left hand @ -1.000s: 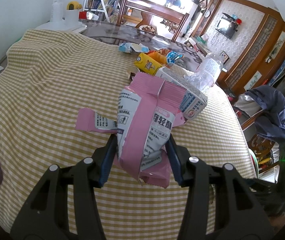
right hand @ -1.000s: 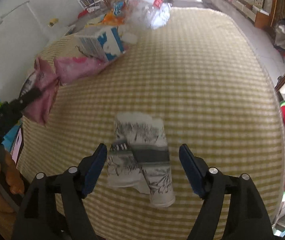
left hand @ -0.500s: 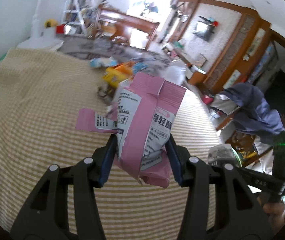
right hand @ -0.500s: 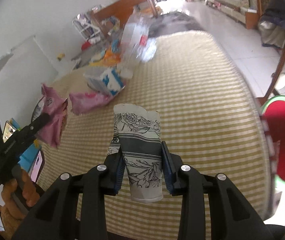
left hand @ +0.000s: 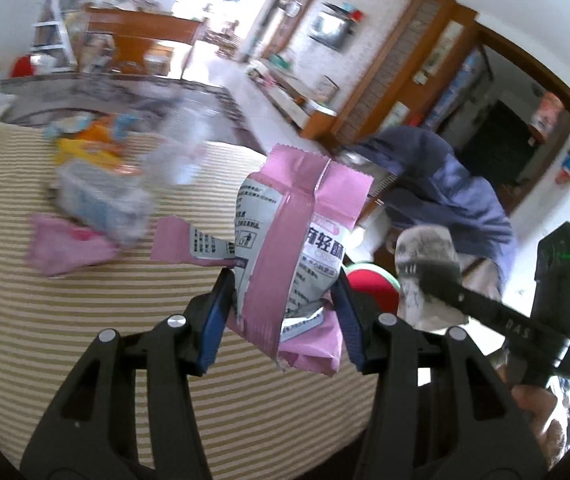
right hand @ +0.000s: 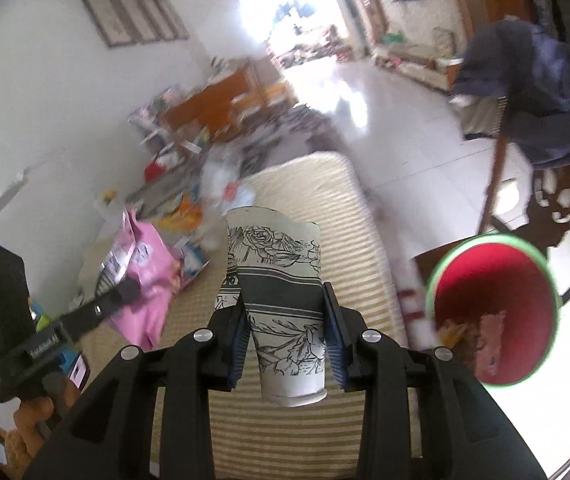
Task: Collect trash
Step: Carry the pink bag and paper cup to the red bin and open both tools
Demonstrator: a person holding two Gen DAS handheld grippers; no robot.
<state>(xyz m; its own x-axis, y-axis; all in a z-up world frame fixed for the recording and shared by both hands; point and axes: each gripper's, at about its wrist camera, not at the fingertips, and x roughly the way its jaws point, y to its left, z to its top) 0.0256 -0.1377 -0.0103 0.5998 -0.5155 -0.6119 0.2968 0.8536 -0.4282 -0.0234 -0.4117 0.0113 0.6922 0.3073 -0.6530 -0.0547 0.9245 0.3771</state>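
Observation:
My left gripper [left hand: 283,292] is shut on a pink and grey snack bag [left hand: 285,220], held upright above the yellow checked tablecloth [left hand: 65,320]. A crushed paper cup [right hand: 281,264] with a black flower print sits upright between the pads of my right gripper [right hand: 284,300], which is shut on it. A red bin [right hand: 497,272] with a green rim stands on the floor beyond the table's right edge and holds some scraps. In the left wrist view the cup [left hand: 425,276] hangs to the right of the bag, with the bin [left hand: 369,284] behind. The right wrist view shows the pink bag [right hand: 141,272] at left.
More litter lies further along the table: a pink wrapper [left hand: 69,252], a blue and white carton [left hand: 101,200], a clear plastic bottle [left hand: 185,148] and yellow and orange packets [left hand: 89,148]. A chair draped with a blue jacket [right hand: 545,92] stands beside the bin.
The right gripper closed on the cup and lifted it off the cloth. Both grippers rose and swung towards the table's right edge, which brought the red bin into view.

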